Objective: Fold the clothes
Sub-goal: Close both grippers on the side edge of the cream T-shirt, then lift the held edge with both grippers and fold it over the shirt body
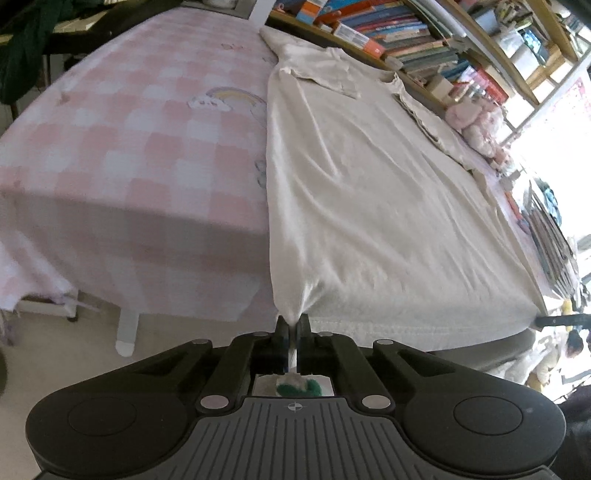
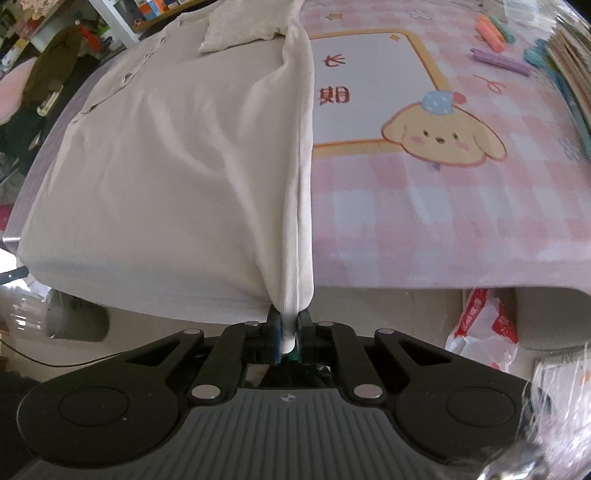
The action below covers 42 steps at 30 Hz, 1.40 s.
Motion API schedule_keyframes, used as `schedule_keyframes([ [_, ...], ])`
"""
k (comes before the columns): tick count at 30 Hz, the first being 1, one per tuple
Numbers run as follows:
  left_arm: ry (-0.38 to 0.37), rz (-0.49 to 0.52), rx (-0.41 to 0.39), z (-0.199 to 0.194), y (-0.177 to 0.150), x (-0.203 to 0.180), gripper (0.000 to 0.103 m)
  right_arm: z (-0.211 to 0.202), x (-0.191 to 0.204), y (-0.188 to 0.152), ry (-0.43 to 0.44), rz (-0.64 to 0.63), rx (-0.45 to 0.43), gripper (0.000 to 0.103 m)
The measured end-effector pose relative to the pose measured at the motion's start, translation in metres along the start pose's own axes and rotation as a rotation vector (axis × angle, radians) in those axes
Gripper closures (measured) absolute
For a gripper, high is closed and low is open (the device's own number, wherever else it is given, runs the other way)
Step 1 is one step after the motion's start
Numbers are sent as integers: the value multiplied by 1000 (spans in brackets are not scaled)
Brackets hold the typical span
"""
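The left gripper (image 1: 294, 325) is clenched on one hem corner of the cream shirt (image 1: 369, 192), pulling the cloth into a taut peak at its tips. The right gripper (image 2: 288, 325) pinches the other hem corner, a thick roll of ribbed fabric bunched between its jaws. The shirt lies flat across a table under a pink checked cloth (image 1: 129, 147), hem at the near edge, sleeves folded in at the far end. Bookshelves (image 1: 406, 33) stand behind.
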<state>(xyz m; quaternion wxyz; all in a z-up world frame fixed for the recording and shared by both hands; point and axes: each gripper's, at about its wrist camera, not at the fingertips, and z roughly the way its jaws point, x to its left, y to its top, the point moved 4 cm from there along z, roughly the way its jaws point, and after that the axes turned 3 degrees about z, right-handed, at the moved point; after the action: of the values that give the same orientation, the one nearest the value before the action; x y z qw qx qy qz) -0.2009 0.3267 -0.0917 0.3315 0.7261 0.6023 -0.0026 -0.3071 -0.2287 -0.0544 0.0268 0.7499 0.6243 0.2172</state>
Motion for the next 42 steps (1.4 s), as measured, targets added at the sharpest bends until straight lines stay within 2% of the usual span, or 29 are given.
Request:
schedule_keyframes([
  [3, -15, 20, 29, -4, -13, -5, 101, -10, -2, -16, -3, 16, 12, 96],
  [12, -85, -15, 99, -15, -56, -8, 102, -32, -11, -66, 1, 60, 81, 96],
  [15, -94, -62, 87, -18, -59, 0, 102, -32, -9, -70, 17, 83, 93, 96],
  [18, -145, -108, 30, -30, -48, -3, 102, -34, -6, -64, 60, 109, 77, 96],
  [21, -191, -142, -53, -41, -27, -8, 102, -49, -2, -46, 149, 131, 11, 96],
  [24, -232, -216, -161, -48, 0, -6, 102, -67, -1, -23, 222, 129, -82, 96],
  [29, -314, -342, -355, -52, 56, -10, 102, -83, -9, 32, 312, 221, -286, 96],
  [32, -355, -433, -444, -48, 91, -17, 102, -90, -12, 70, 385, 300, -420, 96],
  [35, -404, -542, -510, -37, 128, -16, 102, -94, -15, 108, 455, 380, -541, 96],
  [37, -407, -564, -544, -28, 153, -19, 102, -90, -17, 138, 483, 423, -594, 96],
  [40, -404, -588, -578, -14, 190, -22, 102, -84, -12, 180, 484, 430, -647, 96],
  [42, -390, -591, -582, -5, 211, -24, 102, -77, -14, 206, 472, 427, -653, 96],
])
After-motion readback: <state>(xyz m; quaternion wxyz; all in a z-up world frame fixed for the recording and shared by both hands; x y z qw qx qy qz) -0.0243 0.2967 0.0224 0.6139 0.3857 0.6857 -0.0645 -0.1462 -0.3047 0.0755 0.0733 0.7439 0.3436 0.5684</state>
